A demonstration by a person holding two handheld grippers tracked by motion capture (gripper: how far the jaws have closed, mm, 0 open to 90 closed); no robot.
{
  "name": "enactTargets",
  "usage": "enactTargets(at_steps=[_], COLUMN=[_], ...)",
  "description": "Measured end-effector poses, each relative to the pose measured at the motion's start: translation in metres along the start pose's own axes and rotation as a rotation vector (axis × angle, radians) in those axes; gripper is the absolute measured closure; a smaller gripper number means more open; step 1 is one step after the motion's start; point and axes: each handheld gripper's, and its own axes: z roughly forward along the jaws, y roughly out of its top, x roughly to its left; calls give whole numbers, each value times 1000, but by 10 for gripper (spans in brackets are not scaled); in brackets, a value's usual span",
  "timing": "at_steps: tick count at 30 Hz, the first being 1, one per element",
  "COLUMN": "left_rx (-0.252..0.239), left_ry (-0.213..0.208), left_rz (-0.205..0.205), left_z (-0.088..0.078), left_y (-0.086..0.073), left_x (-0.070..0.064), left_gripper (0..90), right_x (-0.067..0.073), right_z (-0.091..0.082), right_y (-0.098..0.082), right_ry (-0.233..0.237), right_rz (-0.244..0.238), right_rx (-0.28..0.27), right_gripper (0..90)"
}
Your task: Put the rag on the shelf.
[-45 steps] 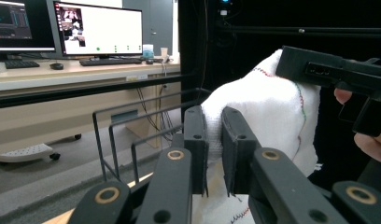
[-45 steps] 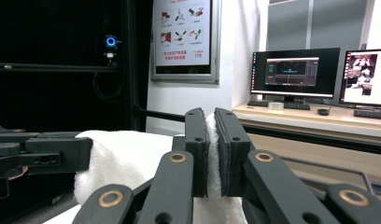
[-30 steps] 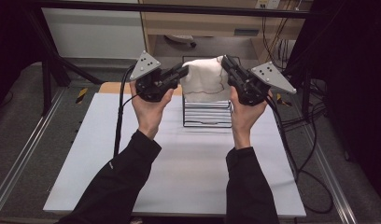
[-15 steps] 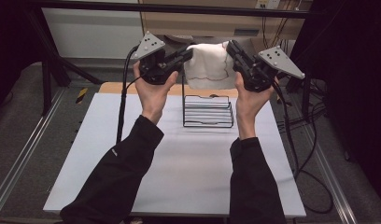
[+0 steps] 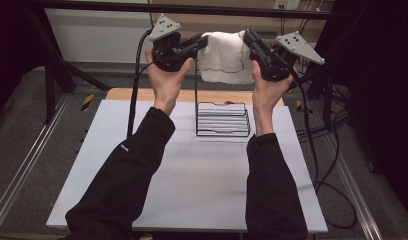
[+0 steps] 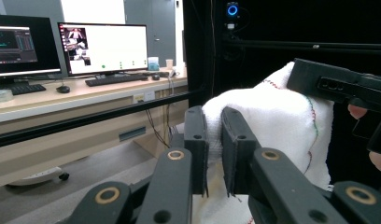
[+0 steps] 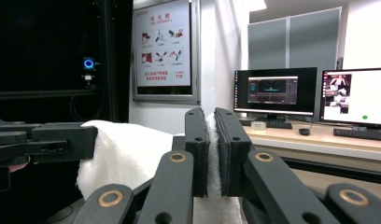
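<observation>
A black wire rack (image 5: 223,119) stands alone toward the far edge of a white-topped table (image 5: 192,175).

A white table top (image 5: 192,170) stands on a grey floor (image 5: 22,145), with metal rails (image 5: 17,175) running along both of its sides and black frame bars (image 5: 52,80) around it. Beyond the frame, a long light wooden desk (image 6: 72,100) carries lit monitors (image 6: 104,46), a keyboard (image 6: 115,80) and a mouse (image 6: 63,88). On the pale wall hangs a framed poster (image 7: 163,46) with red pictograms, beside grey partition panels (image 7: 291,44). Black curtaining (image 7: 44,46) closes off one side, and a small blue ring light (image 7: 88,63) glows there.
</observation>
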Motion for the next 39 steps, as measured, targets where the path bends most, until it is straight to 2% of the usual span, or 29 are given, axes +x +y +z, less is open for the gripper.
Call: enactTargets(at_steps=[2,5,7,12,20,30,39], left_rx=[5,20,23,29,67,101,141], left_ry=[14,23,20,33,36,35,6], left_rz=[11,10,-6,0,-10,-10,4], left_z=[5,13,17,25,32,37,41], left_y=[0,-1,-2,-2,-19,-33,-51], left_x=[2,8,12,20,28,31,23], left_gripper=[814,814,814,814,814,814,814], right_x=[-3,-8,-11,-17,-23,-28,-32], right_z=[4,11,15,28,38,41,27], right_y=[-1,-4,-6,-10,-24,-42,-55], right_ry=[-3,-4,-2,7,11,25,12], right_rz=[1,15,17,23,44,52,47], right_rx=[6,14,20,34,77,130,167], right_gripper=[841,841,841,840,840,839,837])
